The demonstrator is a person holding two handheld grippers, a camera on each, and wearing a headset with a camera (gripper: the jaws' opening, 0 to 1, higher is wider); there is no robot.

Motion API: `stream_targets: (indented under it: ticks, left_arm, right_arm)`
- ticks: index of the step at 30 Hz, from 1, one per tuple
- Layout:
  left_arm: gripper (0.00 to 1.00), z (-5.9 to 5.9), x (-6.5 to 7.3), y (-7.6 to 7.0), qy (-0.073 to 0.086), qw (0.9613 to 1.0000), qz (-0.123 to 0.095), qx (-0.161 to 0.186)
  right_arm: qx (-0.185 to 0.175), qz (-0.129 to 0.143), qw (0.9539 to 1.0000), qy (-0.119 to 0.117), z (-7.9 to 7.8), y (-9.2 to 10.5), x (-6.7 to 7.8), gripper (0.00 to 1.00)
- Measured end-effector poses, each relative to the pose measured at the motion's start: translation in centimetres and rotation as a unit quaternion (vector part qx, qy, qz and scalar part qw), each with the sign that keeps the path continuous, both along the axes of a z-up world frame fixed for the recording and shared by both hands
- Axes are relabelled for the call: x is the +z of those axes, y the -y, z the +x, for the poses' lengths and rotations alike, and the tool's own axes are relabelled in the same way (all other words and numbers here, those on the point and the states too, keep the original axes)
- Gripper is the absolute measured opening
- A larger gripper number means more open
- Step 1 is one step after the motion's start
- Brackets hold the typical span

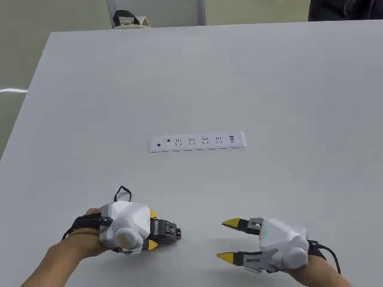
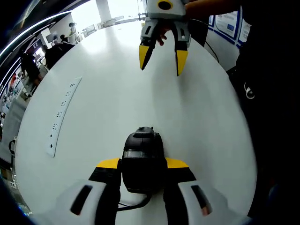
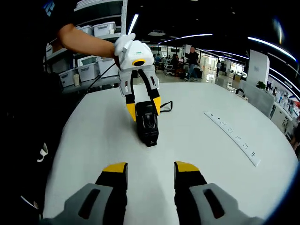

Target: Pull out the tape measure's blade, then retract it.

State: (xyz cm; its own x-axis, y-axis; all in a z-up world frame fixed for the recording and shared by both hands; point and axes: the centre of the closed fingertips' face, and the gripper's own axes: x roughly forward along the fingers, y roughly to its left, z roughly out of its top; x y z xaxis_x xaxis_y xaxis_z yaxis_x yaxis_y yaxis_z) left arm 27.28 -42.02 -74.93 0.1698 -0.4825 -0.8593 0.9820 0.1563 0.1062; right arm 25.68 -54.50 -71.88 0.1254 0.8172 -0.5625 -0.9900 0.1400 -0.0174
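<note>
On table [image 1: 179, 78], left gripper [image 2: 143, 163] pinches tape measure [image 3: 148, 124]; right gripper [image 3: 151, 168] spread, nearby.

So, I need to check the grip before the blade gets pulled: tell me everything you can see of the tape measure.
The tape measure is a black, boxy case, plastic by the look, with a glossy top panel. It rests on the white table, clamped at its sides between the yellow-tipped jaws of the left tool, front end poking past them. No blade is out. A thin black strap loop lies near its back end. The open right tool faces it without touching.
</note>
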Motion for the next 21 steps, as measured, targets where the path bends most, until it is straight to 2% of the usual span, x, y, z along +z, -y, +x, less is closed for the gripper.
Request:
stream_targets:
  ticks: [5, 12, 21]
  left_arm:
    - [0.30, -0.1, 0.1, 0.1, -0.006, 1.0000, -0.002, 0.002]
    - [0.30, 0.0, -0.3, -0.1, -0.013, 0.9999, 0.000, 0.010]
    - [0.30, 0.2, -0.4, -0.2, -0.018, 0.9997, 0.006, 0.012]
  right_arm:
    - [0.030, -0.013, 0.9995, -0.002, 0.0, -1.0, -1.3, 0.39]
    - [0.053, -0.020, 0.9984, -0.006, 0.5, -2.9, -2.7, 0.37]
    - [0.078, -0.028, 0.9965, 0.001, 1.0, -5.3, -3.7, 0.32]
